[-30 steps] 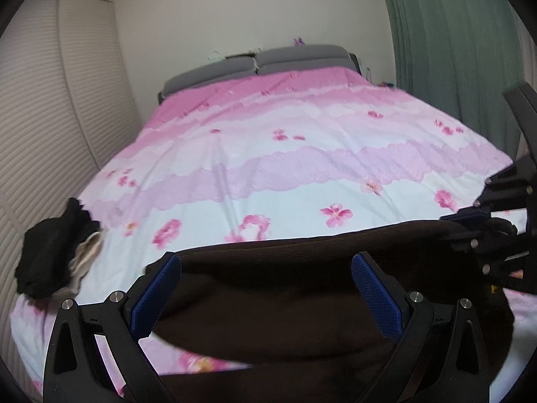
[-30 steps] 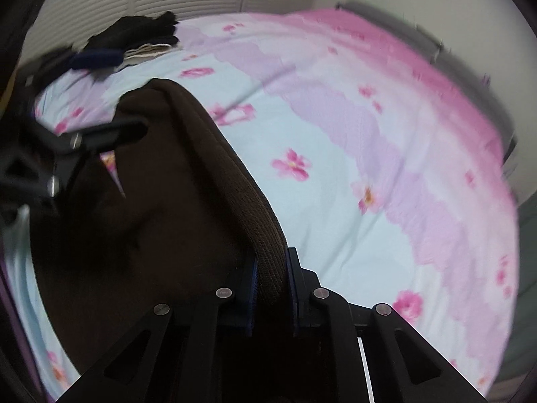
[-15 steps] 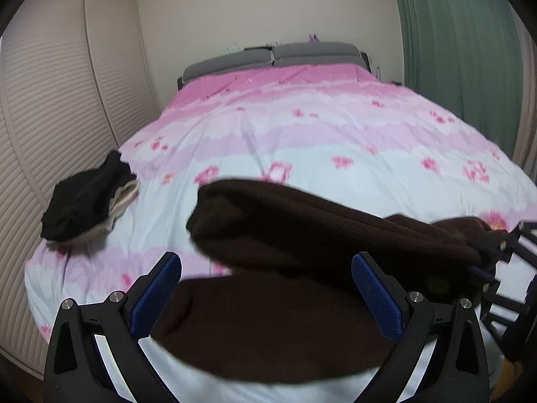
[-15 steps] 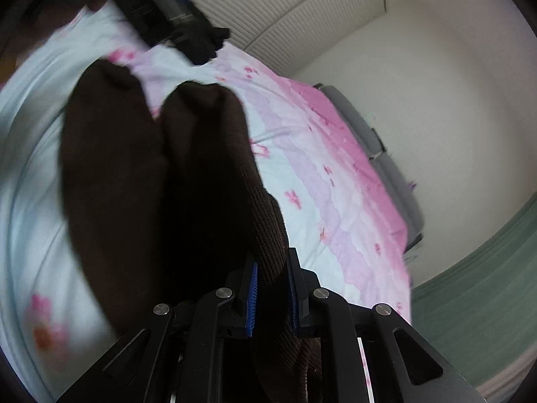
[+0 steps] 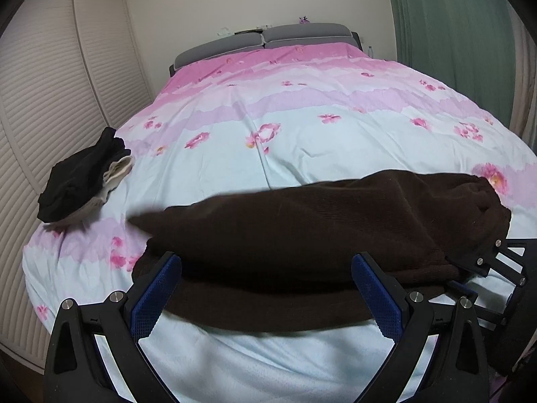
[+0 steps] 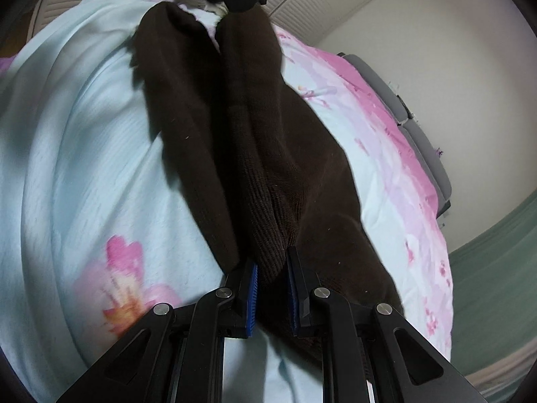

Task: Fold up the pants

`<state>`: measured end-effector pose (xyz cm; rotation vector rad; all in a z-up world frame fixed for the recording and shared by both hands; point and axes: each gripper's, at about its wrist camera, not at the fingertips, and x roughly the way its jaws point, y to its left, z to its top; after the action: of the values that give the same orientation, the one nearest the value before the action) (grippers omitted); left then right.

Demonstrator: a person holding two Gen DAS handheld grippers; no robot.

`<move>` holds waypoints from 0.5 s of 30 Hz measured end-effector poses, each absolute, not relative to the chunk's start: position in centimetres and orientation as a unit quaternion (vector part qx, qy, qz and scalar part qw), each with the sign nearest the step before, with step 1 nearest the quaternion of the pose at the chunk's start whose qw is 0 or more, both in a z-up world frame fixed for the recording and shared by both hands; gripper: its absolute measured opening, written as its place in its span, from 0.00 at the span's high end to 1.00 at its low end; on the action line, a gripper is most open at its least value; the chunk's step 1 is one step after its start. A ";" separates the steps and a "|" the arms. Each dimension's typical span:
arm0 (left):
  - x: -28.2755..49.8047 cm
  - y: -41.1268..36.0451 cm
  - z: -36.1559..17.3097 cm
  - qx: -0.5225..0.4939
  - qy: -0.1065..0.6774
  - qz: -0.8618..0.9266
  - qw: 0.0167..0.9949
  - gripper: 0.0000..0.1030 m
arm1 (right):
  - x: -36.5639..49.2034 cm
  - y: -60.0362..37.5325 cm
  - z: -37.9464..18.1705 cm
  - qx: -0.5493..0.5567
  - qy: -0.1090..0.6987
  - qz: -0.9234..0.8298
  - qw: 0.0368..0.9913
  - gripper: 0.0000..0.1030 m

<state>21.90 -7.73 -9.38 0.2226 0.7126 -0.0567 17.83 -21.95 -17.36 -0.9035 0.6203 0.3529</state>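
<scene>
Dark brown ribbed pants [image 5: 302,235] lie folded lengthwise across the near end of the bed, one leg on the other. My left gripper [image 5: 265,299] is open and empty, its blue pads either side of the pants' near edge. My right gripper [image 6: 272,285] is shut on the pants [image 6: 255,154] at their waist end; the two legs stretch away from it. It also shows in the left wrist view [image 5: 496,262] at the pants' right end.
The bed [image 5: 302,127] has a pink and white flowered cover. A pile of black and cream clothes [image 5: 84,178] sits at its left edge. Slatted wardrobe doors [image 5: 50,100] stand left, a green curtain [image 5: 453,40] right, grey headboard [image 5: 268,40] at the back.
The pants held up in the air have come down flat onto the bed. My right gripper lowered with them, still shut. My left gripper stayed open.
</scene>
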 end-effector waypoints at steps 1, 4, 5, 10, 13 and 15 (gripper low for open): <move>21.8 -7.7 -9.5 0.108 0.349 -0.028 0.930 0.00 | 17.9 -22.0 -17.4 -0.424 0.296 0.167 0.840 0.84; 21.4 -7.3 -9.7 0.106 0.351 -0.027 0.930 0.00 | 18.3 -21.9 -17.6 -0.426 0.293 0.161 0.841 0.82; 21.3 -7.1 -9.7 0.106 0.350 -0.026 0.930 0.00 | 18.3 -21.8 -17.5 -0.428 0.289 0.155 0.842 0.81; 20.4 -4.6 -9.0 0.098 0.340 -0.007 0.935 0.00 | 18.3 -21.3 -15.7 -0.416 0.277 0.132 0.856 0.64; 20.0 -2.1 -8.6 0.090 0.334 0.011 0.938 0.00 | 17.7 -20.1 -13.4 -0.394 0.245 0.133 0.876 0.36; 19.8 -0.5 -8.4 0.088 0.329 0.022 0.940 0.00 | 17.3 -18.4 -12.1 -0.383 0.215 0.141 0.887 0.33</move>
<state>19.82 -0.46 -8.42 0.1792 0.6723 0.0440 17.25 -18.41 -12.06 -0.7970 0.4469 0.2927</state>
